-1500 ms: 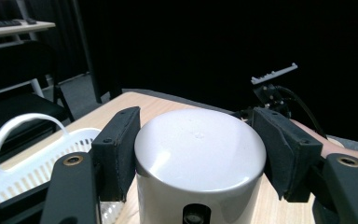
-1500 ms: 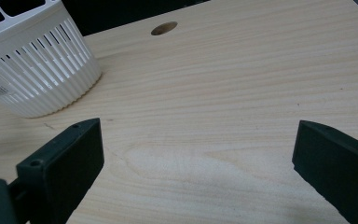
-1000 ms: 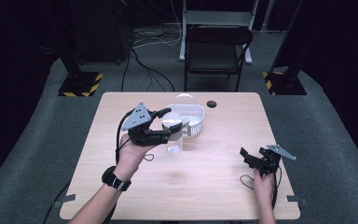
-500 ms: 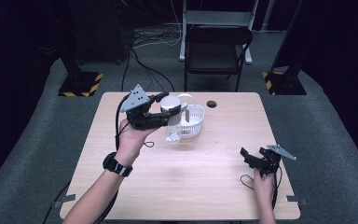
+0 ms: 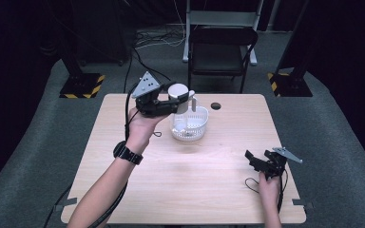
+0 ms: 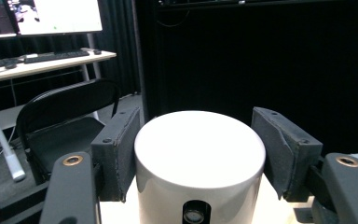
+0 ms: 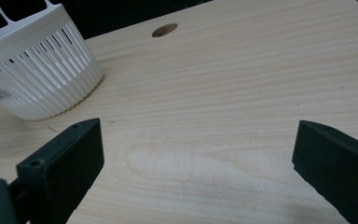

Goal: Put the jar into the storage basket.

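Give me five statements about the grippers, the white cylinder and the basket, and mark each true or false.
1. The left gripper holds a white cylinder between its jaws. True.
2. The cylinder stands on the table. False: it is held up in the air above the basket.
3. The right gripper is shut on the basket. False: its jaws are wide open with bare table between them, and the basket sits apart from it.
4. The basket is white with slotted sides. True.
5. The right gripper is near the table's far left corner. False: it is at the near right.
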`<state>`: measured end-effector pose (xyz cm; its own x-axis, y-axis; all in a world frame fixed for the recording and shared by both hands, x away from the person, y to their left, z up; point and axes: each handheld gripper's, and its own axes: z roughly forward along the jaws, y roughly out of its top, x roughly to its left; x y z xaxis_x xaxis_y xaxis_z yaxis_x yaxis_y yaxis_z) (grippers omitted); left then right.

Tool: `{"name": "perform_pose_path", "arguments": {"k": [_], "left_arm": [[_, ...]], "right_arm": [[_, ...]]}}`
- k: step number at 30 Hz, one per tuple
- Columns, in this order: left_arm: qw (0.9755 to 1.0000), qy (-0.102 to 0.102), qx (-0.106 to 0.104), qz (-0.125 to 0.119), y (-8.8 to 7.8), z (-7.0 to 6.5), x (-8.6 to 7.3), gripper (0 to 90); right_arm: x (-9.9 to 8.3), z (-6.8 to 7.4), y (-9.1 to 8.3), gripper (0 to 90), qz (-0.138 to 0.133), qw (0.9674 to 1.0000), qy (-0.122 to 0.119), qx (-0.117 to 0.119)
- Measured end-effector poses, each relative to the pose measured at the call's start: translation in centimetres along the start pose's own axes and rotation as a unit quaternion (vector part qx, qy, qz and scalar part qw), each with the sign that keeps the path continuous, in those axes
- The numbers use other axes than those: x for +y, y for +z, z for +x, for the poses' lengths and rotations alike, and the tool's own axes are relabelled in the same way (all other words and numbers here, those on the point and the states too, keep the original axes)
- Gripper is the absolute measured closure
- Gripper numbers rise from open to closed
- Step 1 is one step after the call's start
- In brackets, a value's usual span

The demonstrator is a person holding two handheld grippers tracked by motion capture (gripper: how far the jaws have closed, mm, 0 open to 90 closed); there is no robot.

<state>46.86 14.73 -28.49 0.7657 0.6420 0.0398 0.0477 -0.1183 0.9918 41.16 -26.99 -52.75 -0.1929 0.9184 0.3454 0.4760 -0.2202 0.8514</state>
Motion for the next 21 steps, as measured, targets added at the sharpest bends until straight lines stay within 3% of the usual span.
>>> {"name": "perform_pose_path", "arguments": {"k": [21], "left_arm": [[0.9990,-0.003,0.043,0.006,3.7,3.0,-0.1,34.0]], "right_arm": [[0.0,-0.1,0.0,1.2,0.000,1.0000,0.005,0.004]]}}
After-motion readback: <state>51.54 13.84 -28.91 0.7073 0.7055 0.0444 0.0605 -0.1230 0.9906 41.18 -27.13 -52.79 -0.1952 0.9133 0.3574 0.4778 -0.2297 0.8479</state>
